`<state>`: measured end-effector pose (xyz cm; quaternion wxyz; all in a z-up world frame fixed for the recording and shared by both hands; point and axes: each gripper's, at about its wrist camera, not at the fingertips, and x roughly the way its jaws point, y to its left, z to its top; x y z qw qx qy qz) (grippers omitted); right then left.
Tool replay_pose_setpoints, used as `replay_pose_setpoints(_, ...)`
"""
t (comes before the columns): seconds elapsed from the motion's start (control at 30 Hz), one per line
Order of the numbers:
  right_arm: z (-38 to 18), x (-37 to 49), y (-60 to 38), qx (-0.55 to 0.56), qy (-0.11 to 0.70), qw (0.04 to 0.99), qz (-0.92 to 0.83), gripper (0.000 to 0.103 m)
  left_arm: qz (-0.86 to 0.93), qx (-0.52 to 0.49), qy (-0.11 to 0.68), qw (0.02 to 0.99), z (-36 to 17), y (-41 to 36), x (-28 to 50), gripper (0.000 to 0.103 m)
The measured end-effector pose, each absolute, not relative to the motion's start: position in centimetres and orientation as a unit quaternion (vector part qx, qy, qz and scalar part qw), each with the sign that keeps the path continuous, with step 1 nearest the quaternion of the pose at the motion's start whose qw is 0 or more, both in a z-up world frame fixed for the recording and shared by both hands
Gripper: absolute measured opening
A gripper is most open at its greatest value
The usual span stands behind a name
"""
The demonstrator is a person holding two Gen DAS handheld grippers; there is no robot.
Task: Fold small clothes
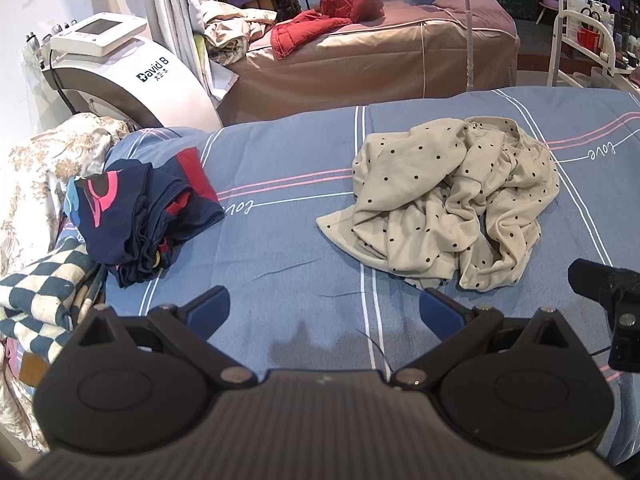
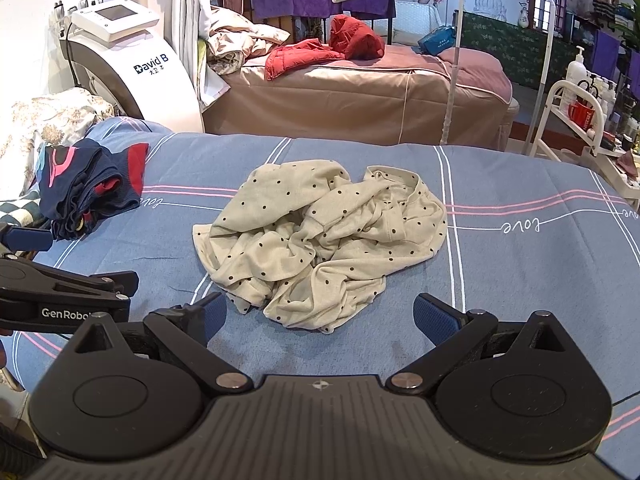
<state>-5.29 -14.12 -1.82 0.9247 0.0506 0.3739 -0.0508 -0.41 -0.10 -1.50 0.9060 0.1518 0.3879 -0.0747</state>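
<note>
Crumpled cream, black-dotted knit garment [image 2: 320,236], mid blue striped bed cover [image 2: 520,272], just beyond right tongs [image 2: 320,314] and left tongs [image 1: 324,310], both released, empty: probably light, limp, non-slippery; best pinched at near hem edge.

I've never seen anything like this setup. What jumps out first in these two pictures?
First, the crumpled cream garment with black dots, heaped unfolded in the middle of the blue striped bedcover. Right in front, both black claws gape open and empty: the right claw just short of the heap's near edge, the left claw over bare cover. Far left on the cover lies a navy and red pile of clothes.
</note>
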Motion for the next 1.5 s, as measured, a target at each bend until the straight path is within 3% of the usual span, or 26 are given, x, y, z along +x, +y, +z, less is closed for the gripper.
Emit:
replay_pose_setpoints(0.33,-2.1,-5.2,-14.1,0.053,0.375,0.924,-0.049,0.103,-0.066,0.158,0.404,0.899,-2.1,0.0,-0.1,0.103)
replay_pose_setpoints(0.5,-2.9,-5.9,-14.4,0.063,0.352,0.933,-0.046,0.103,-0.101,0.110,0.420,0.895,-3.6,1.2,-0.4,0.103)
replay_pose_setpoints(0.7,-5.1,-7.4,-14.2,0.044,0.335,0.940,-0.049,0.103,-0.145,0.004,0.416,0.898,-6.4,3.3,-3.8,0.103)
replay_pose_setpoints(0.9,-7.9,-7.6,-14.2,0.041,0.343,0.938,-0.031,0.103,-0.158,-0.151,0.468,0.856,-9.1,7.9,-2.7,0.103)
replay_pose_setpoints(0.97,-8.6,-7.2,-14.3,0.051,0.347,0.936,-0.027,0.103,-0.129,-0.126,0.477,0.860,-9.4,8.2,-1.5,0.103)
replay_pose_setpoints(1.17,-9.9,-4.6,-15.3,0.099,0.350,0.931,-0.036,0.103,-0.106,0.136,0.356,0.918,-9.1,2.9,1.8,0.103)
replay_pose_setpoints(1.37,-10.7,-2.4,-17.1,0.158,0.350,0.922,-0.042,0.103,-0.252,0.171,0.391,0.869,-11.2,-0.5,5.7,0.103)
replay_pose_setpoints(1.5,-11.7,-2.1,-18.0,0.191,0.355,0.914,-0.042,0.103,-0.296,0.218,0.348,0.862,-12.7,-2.4,6.0,0.103)
